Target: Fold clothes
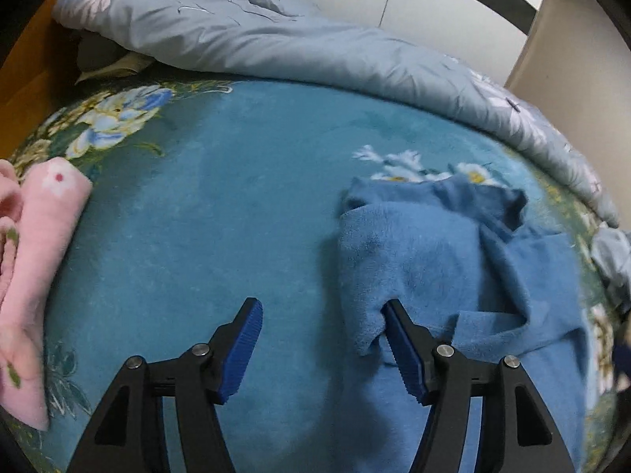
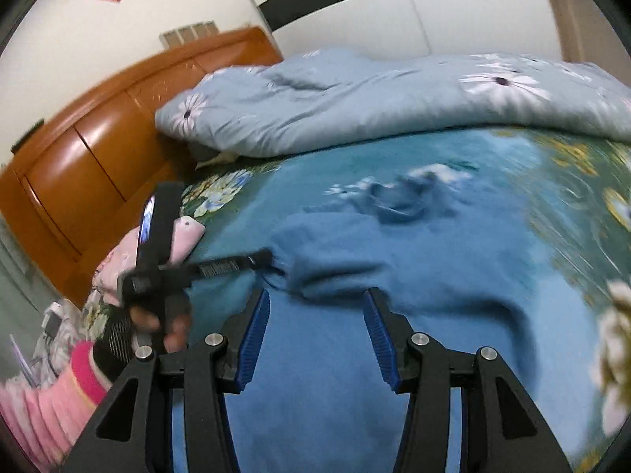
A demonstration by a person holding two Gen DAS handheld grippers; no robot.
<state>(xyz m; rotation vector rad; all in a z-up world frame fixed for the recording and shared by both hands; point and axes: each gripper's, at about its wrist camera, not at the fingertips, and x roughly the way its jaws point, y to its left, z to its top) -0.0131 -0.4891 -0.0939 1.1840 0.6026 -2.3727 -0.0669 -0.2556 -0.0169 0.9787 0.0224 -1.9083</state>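
Teal floral bedding (image 1: 244, 181) covers the bed, the crumpled blue garment (image 1: 453, 268) lying below the grey duvet (image 1: 276, 35). From the left wrist, the left tool (image 1: 323, 315) gapes empty at the garment's edge. Only the right wrist shows the wooden headboard (image 2: 90, 157) and the right tool (image 2: 316, 303), open, nothing clamped.

The bed (image 1: 221, 205) is covered with a plush teal blanket printed with white, blue and yellow flowers. A crumpled blue fleece garment (image 1: 453, 276) lies on it toward the right of the left wrist view, and folded pink clothes (image 1: 35, 244) with a small flower print lie at its left edge. A pale blue-grey quilt (image 1: 276, 39) with white daisies is bunched along the far side of the bed, its left end near the orange wooden headboard (image 2: 90, 149).
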